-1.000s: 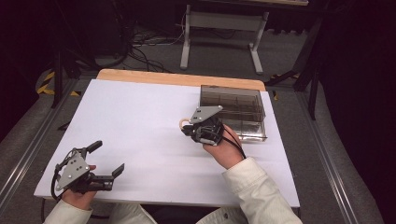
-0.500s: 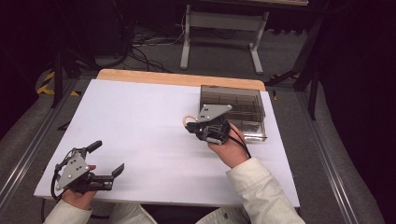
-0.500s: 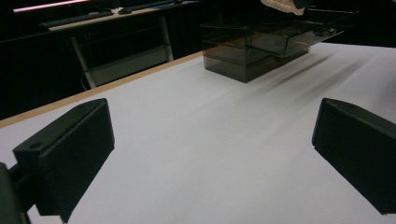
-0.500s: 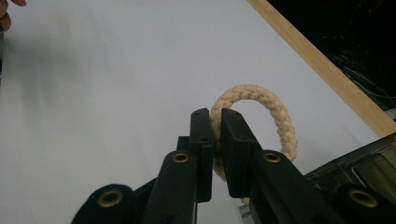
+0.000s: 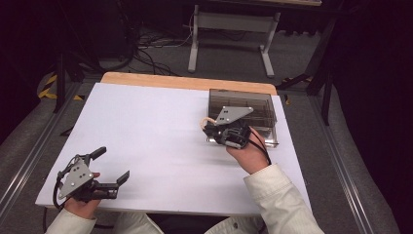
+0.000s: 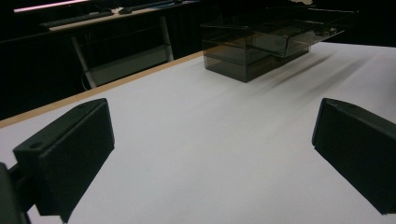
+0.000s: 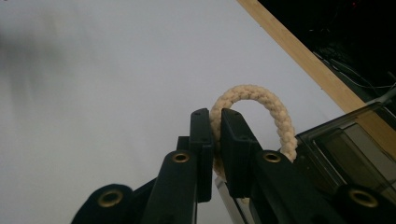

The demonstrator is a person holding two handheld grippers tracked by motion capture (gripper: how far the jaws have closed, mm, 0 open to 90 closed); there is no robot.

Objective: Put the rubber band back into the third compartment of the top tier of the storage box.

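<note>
Left gripper (image 5: 111, 166): held in the person's left hand (image 5: 80, 202) at the near left corner of the white tabletop (image 5: 146, 131), jaws standing wide apart with nothing between them; in the left gripper view its two black pads (image 6: 70, 154) frame bare white surface, with the smoked box (image 6: 261, 44) far off. White tabletop: rectangular, edged along the far side by a light wooden strip (image 5: 187, 82). Rope (image 5: 208, 122): cream, braided, bent into a short arch; sits right of centre, just at the near left corner of the box, above the tabletop; in the right gripper view the rope (image 7: 261, 102) arches up from between the pads. Right gripper (image 5: 212, 127): held in the person's right hand (image 5: 251, 153), cream sleeve (image 5: 282, 204) behind it, jaws pinched together on the rope. Smoked transparent plastic box (image 5: 263, 105): on the far right part of the tabletop, its corner touching or just beside the right gripper.
</note>
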